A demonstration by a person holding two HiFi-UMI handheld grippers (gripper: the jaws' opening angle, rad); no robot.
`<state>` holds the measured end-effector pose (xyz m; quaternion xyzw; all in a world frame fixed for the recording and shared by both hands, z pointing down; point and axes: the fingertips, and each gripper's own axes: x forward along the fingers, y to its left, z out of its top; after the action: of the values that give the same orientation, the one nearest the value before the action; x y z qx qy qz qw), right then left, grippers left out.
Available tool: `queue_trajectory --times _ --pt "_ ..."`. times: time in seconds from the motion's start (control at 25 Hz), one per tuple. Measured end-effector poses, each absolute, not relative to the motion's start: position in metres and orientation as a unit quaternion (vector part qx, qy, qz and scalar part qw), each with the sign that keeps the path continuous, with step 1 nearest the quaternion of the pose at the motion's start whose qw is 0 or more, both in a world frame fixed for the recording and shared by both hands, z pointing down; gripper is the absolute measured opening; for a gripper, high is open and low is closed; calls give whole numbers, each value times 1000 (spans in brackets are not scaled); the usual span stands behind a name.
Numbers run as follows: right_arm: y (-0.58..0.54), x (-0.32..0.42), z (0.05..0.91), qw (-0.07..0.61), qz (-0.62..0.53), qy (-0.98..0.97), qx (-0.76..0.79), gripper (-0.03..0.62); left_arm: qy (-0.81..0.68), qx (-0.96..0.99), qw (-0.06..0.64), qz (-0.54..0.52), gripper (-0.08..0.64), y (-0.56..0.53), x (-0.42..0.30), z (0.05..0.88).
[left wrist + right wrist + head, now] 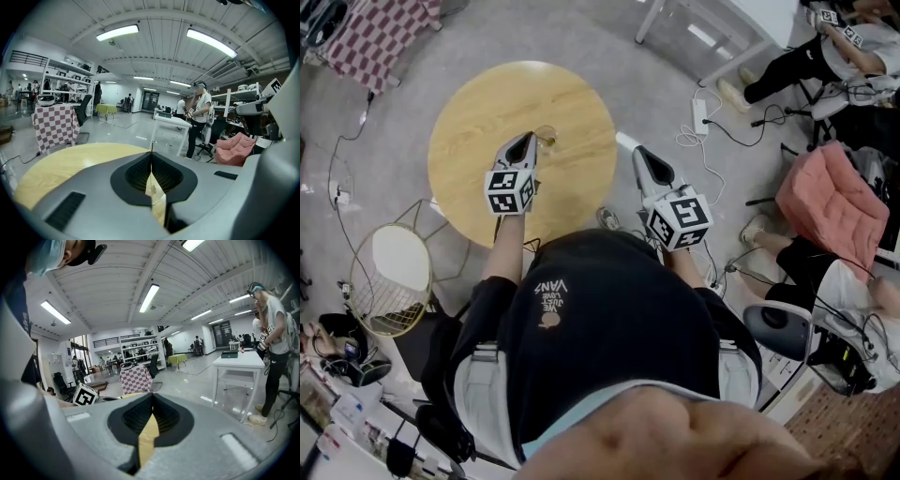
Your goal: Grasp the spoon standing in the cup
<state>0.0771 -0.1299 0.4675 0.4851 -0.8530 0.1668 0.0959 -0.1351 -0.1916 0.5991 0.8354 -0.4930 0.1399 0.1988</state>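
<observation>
A small clear cup (547, 136) stands on the round wooden table (478, 122), just right of my left gripper's (526, 141) tips. In the left gripper view the left gripper (151, 152) has its jaws together on a thin gold spoon handle (151, 146), which sticks up just past the tips. A glassy bit of the cup (152, 190) shows through the gap below. My right gripper (641, 155) hangs at the table's right edge, apart from the cup. Its jaws (152, 397) are shut with nothing between them, and only the tabletop shows beneath.
A wire chair with a white cushion (389, 272) stands left of the table. Farther off are a checkered-cloth table (380, 37), a white table (722, 28), a power strip with cables (700, 112), a pink beanbag (834, 202) and seated people at the right.
</observation>
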Motion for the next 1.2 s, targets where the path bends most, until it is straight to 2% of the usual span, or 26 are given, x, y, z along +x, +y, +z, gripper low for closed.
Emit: queue_trajectory --times 1.2 --pt "-120 72 459 84 160 -869 461 -2 -508 837 167 119 14 -175 -139 562"
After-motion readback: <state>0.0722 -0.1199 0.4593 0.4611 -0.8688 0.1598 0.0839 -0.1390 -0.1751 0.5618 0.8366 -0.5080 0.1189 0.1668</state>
